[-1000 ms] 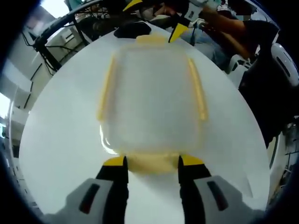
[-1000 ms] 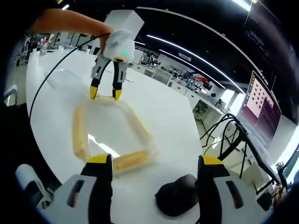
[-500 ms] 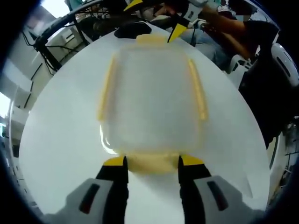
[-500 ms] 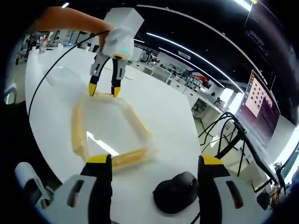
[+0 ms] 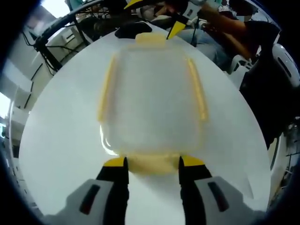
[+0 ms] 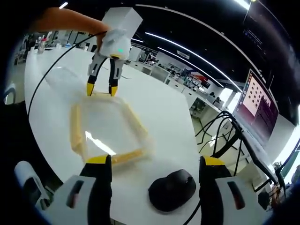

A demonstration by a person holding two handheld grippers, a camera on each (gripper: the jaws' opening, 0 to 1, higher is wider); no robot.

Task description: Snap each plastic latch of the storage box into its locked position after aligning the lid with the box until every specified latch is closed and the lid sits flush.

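The box (image 5: 152, 105) sits in the middle of the round white desk (image 5: 61, 140), its clear lid (image 5: 154, 93) on top and a yellow latch along each of its four sides. In the left gripper view the left tongs (image 5: 152, 164) are part open, their yellow tips set either side of the near latch (image 5: 152, 164), which lies between them; whether the tips press on it cannot be told. The side latches (image 5: 107, 89) appear to lie flat along the lid's edges. The far latch (image 5: 151, 38) is at the desk's far edge, and a yellow tip of the right tongs (image 5: 172, 32) hangs just beside it. In the right gripper view the right tongs (image 6: 152, 164) are wide open and hold nothing, above the desk edge near a black mouse (image 6: 171, 190), with the box (image 6: 108, 129) beyond them and the left tongs (image 6: 99, 88) at its far end. The step in hand seems to be the latching of the two end latches, the lid looking already aligned. The next move likely calls for the left tongs to press the near latch down until it snaps, while the right tongs come down onto the latch at their own end.
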